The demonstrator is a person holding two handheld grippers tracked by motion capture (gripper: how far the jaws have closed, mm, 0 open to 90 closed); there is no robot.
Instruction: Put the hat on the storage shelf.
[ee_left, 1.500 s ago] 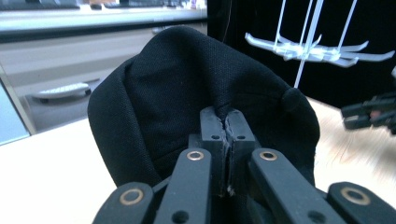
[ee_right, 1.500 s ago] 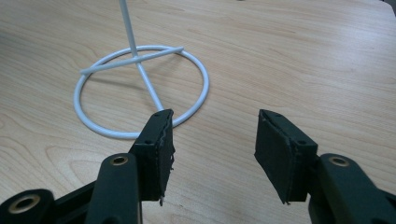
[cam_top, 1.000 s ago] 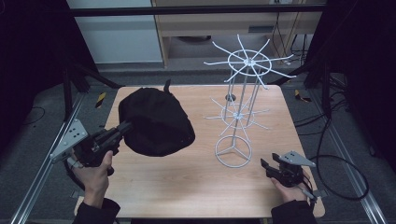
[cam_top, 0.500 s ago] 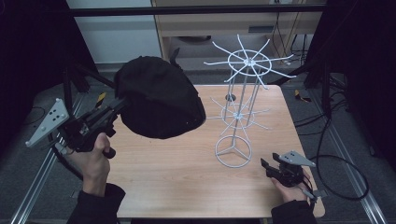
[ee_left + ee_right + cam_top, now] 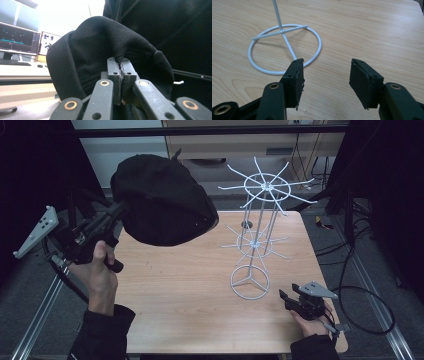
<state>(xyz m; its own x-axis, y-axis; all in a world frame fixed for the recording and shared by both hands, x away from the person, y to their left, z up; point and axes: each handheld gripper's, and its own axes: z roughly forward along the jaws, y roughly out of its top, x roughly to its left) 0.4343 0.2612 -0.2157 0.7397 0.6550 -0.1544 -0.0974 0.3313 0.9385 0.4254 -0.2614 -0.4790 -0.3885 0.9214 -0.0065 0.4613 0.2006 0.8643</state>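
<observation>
High view: black cap [image 5: 162,200] beside white rack [image 5: 257,232]

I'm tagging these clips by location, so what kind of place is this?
Probably a lab or recording workstation, not a shop or home. A wooden table sits on metal rails, cables trail on the floor, and monitors with graphs glow on a desk behind the black hat.

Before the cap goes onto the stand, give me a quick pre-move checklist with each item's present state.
1. Left gripper shut on cap: ok.
2. Cap lifted off the table: ok.
3. Stand upright, top spokes free: ok.
4. Right gripper open, holding nothing: ok.
5. Right gripper apart from the stand's base ring: ok.
6. Cap's opening facing the spokes: cannot tell.
</observation>
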